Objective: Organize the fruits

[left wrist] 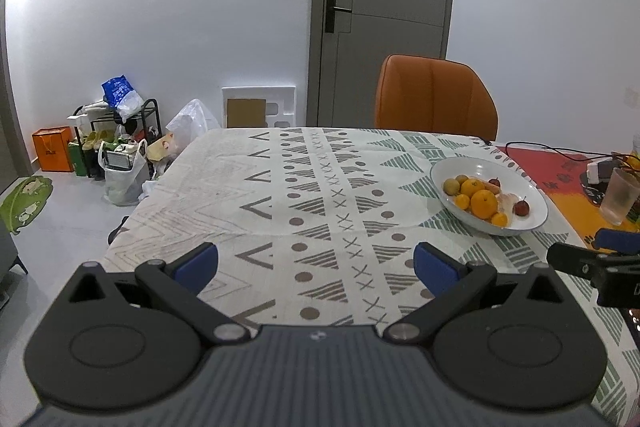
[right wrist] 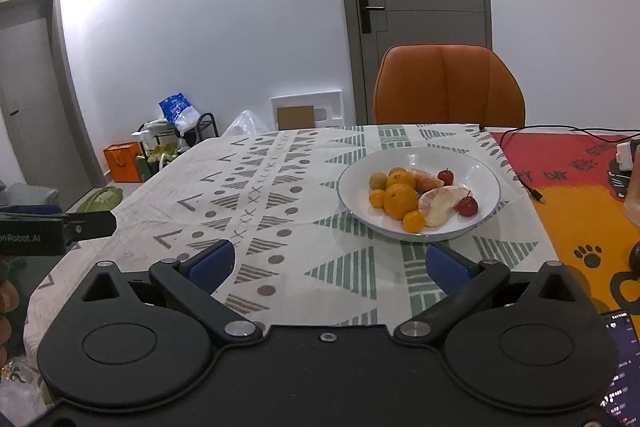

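While both tools hang low over the table (left wrist: 224, 187), all the fruit sits together in 1 white bowl (right wrist: 480, 171). The bowl stands on the patterned tablecloth (right wrist: 280, 211), close to where that cloth meets a red and orange mat (right wrist: 560, 163).

The left gripper (left wrist: 316, 263) has its 2 blue pads spread wide, with nothing between them. It is over bare cloth, well to the left of the bowl. The right gripper (right wrist: 330, 265) is spread wide too and holds nothing. The bowl is just past its right pad.

In the bowl, the biggest orange (right wrist: 400, 201) is in the middle. Another orange (right wrist: 401, 179) is behind it. 2 small yellow-orange fruits touch the big one: 1 on its left (right wrist: 376, 197) and 1 in front (right wrist: 413, 221). A round yellow-green fruit (right wrist: 378, 181) sits at the back left. A pale peeled wedge (right wrist: 440, 207) lies to the right of the big orange, with an orange peeled piece (right wrist: 428, 181) behind it. 1 small red fruit (right wrist: 466, 205) is touching the wedge, and another red fruit (right wrist: 445, 176) is at the back.

An orange chair (right wrist: 448, 87) stands at the far side of the table. A black cable (right wrist: 520, 147) runs over the mat. A cloudy plastic cup (left wrist: 620, 197) stands on the mat, to the right of the bowl.
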`<state>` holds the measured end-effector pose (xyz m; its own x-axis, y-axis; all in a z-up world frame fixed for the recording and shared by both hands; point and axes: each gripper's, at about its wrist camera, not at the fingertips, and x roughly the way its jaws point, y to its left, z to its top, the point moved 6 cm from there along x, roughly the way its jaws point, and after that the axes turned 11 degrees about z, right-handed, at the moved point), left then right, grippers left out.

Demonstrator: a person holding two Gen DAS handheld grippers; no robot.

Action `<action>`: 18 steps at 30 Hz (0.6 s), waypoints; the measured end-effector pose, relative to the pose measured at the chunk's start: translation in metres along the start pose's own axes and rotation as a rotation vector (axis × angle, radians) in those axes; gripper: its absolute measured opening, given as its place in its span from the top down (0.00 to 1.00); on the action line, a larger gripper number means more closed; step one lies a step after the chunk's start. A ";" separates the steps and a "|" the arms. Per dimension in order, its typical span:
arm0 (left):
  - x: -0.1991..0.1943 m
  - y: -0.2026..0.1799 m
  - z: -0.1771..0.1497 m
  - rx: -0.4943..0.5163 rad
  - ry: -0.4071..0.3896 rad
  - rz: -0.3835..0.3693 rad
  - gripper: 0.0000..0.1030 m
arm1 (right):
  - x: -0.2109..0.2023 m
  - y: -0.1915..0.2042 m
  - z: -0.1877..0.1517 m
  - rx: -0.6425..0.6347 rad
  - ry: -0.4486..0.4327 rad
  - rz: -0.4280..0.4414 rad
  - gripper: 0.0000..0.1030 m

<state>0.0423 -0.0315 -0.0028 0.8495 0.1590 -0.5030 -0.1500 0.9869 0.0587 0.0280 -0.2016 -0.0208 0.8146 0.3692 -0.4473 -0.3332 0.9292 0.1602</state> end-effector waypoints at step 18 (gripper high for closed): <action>0.005 0.021 -0.009 -0.027 0.017 0.046 0.00 | 0.002 0.025 -0.008 -0.015 0.021 0.043 0.00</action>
<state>0.0384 -0.0105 -0.0118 0.8326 0.2031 -0.5153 -0.2019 0.9776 0.0591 0.0174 -0.1775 -0.0250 0.7893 0.4080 -0.4589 -0.3747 0.9121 0.1665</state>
